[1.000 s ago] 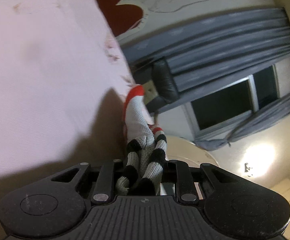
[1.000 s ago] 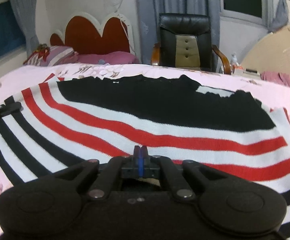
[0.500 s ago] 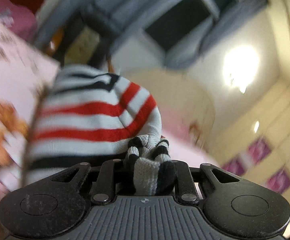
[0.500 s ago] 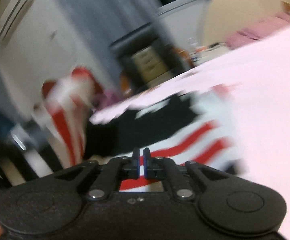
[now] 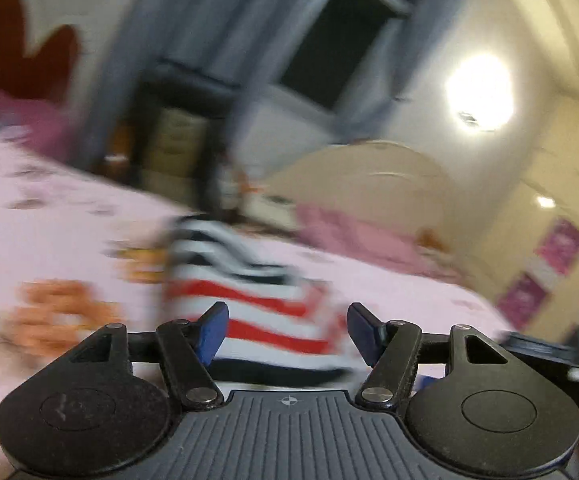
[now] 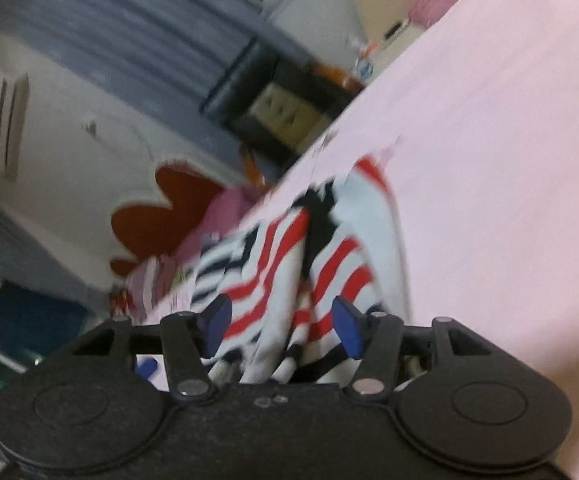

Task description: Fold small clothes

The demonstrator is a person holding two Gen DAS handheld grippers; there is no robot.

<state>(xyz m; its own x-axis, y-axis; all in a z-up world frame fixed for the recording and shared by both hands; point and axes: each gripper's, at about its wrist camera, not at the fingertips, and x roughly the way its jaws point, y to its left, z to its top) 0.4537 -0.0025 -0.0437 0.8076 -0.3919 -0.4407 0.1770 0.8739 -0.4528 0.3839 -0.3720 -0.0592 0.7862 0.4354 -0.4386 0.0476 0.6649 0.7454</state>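
Observation:
A small knit garment with red, white and black stripes (image 5: 249, 300) lies bunched on the pink bed sheet (image 5: 49, 232), just ahead of my left gripper (image 5: 285, 332), which is open and empty above it. In the right wrist view the same striped garment (image 6: 289, 264) lies crumpled between and beyond the blue pads of my right gripper (image 6: 281, 326), which is open; some folds sit between the jaws without being clamped. Both views are blurred by motion.
A black office chair (image 5: 177, 128) stands past the bed's far edge by grey curtains (image 5: 209, 20). A red heart-shaped headboard (image 6: 161, 216) and purple pillows (image 6: 225, 212) are at the bed's head. A round beige table (image 5: 369, 184) holds pink cloth.
Both grippers were shut on the striped garment and lifted and swung it. Now both are open and the garment lies bunched on the bed.

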